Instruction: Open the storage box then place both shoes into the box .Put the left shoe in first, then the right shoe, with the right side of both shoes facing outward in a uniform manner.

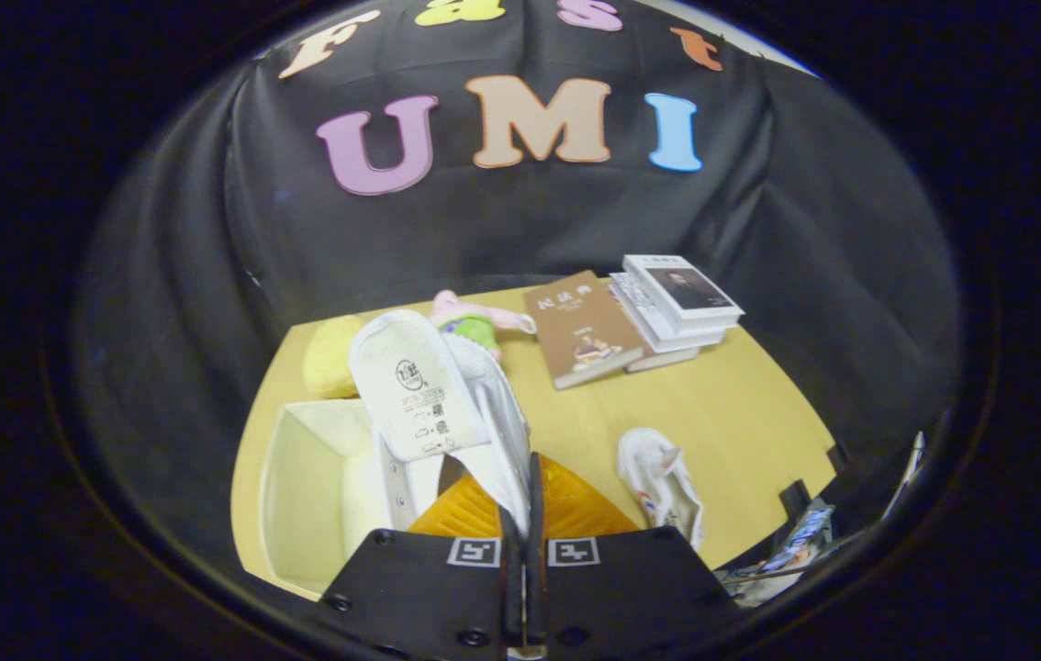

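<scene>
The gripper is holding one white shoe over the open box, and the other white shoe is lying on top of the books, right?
Not quite. In the gripper view the gripper holds one white shoe over the open cream box, but the other white shoe lies on the yellow wooden table, apart from the stacked books.

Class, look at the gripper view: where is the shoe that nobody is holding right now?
The loose shoe lies on the table, right of the tongs, which are shut on the other shoe above the open box.

White canvas shoe [447, 404], smooth pale box [300, 477] of plastic, matt wooden table [722, 413], glossy paper book covers [681, 298].
</scene>
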Demonstrator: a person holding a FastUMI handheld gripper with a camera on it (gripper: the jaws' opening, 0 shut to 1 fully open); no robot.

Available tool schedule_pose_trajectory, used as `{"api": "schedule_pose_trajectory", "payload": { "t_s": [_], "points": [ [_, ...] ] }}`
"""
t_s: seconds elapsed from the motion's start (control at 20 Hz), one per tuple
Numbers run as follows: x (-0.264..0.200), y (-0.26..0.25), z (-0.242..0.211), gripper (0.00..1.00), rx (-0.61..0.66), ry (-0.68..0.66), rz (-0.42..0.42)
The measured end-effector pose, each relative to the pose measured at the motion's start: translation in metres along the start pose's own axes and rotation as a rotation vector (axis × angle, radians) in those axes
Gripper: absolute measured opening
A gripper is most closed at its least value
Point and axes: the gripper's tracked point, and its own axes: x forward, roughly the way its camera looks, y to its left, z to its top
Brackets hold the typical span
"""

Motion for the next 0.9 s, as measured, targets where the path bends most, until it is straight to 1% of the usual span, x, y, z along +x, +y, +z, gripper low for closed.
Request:
{"api": "schedule_pose_trajectory", "payload": {
  "t_s": [0.15,0.25,0.3,0.4,0.5,0.6,0.75,0.9],
  "points": [
    [0.01,0.063,-0.009,0.05,0.045,0.018,0.112],
    [0.022,0.093,-0.023,0.05,0.089,0.046,0.156],
    [0.03,0.102,-0.034,0.05,0.096,0.073,0.162],
    [0.045,0.109,-0.058,0.05,0.083,0.131,0.141],
    [0.059,0.107,-0.084,0.05,0.065,0.193,0.084],
    [0.073,0.109,-0.108,0.05,0.045,0.272,0.058],
    [0.089,0.12,-0.132,0.06,0.04,0.371,0.069],
    [0.105,0.119,-0.154,0.05,-0.015,0.474,0.059]
  ]
}}
